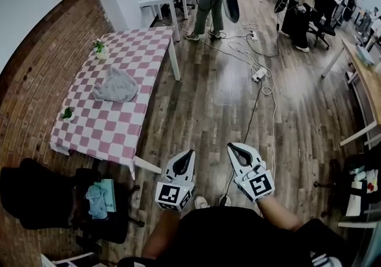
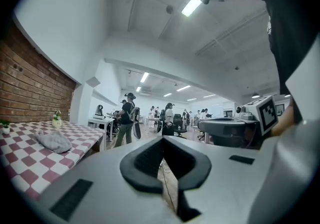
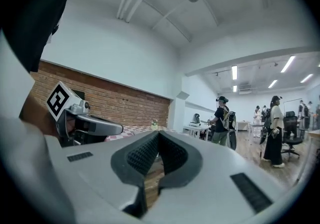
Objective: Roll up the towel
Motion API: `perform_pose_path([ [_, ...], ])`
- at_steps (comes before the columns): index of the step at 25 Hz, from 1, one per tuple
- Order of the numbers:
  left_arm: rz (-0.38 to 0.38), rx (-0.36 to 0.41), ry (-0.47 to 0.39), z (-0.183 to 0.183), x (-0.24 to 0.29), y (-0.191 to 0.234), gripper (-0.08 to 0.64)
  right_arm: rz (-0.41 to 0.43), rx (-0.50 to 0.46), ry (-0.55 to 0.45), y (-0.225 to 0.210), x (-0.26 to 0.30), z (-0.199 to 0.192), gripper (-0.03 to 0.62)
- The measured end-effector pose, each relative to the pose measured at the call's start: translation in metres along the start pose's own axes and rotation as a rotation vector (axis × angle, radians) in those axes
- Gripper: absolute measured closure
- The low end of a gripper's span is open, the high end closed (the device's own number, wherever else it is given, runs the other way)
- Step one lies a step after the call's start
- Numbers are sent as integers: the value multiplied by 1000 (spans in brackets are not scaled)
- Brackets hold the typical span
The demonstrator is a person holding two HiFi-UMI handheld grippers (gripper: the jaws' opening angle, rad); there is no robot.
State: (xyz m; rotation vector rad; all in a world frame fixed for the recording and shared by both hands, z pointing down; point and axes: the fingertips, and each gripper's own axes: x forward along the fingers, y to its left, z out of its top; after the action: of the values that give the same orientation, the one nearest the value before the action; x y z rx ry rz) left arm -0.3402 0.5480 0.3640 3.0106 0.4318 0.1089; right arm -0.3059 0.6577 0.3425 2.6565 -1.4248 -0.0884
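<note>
Wood-plank floor (image 1: 196, 111) strewn with loose cables (image 1: 266, 89), crumpled grey towel (image 1: 116, 86) on pink-checkered table (image 1: 119, 135) well apart, left gripper (image 1: 190, 153) and right gripper (image 1: 231, 147) level, jaws closed, empty.

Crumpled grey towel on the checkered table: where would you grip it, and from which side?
Grip a low outer edge of the towel, not the bunched hump in its middle: it lies crumpled, so an edge likely pulls it flat. Come from the table's long side facing the open floor; a brick wall lines the other.

Soft crumpled cloth towel (image 1: 116, 86) on checked tablecloth (image 1: 89, 126); glossy wood floor (image 1: 238, 90).
</note>
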Motion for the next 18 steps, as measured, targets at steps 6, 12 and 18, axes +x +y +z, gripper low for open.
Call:
perform_pose_path([
  [6, 31, -14, -16, -5, -11, 33, 415, -20, 27, 40, 16, 25, -15, 374],
  [12, 122, -28, -53, -1, -25, 85, 10, -120, 27, 3, 18, 53, -5, 70],
  [18, 181, -23, -52, -5, -30, 116, -34, -116, 23, 4, 12, 75, -5, 0],
])
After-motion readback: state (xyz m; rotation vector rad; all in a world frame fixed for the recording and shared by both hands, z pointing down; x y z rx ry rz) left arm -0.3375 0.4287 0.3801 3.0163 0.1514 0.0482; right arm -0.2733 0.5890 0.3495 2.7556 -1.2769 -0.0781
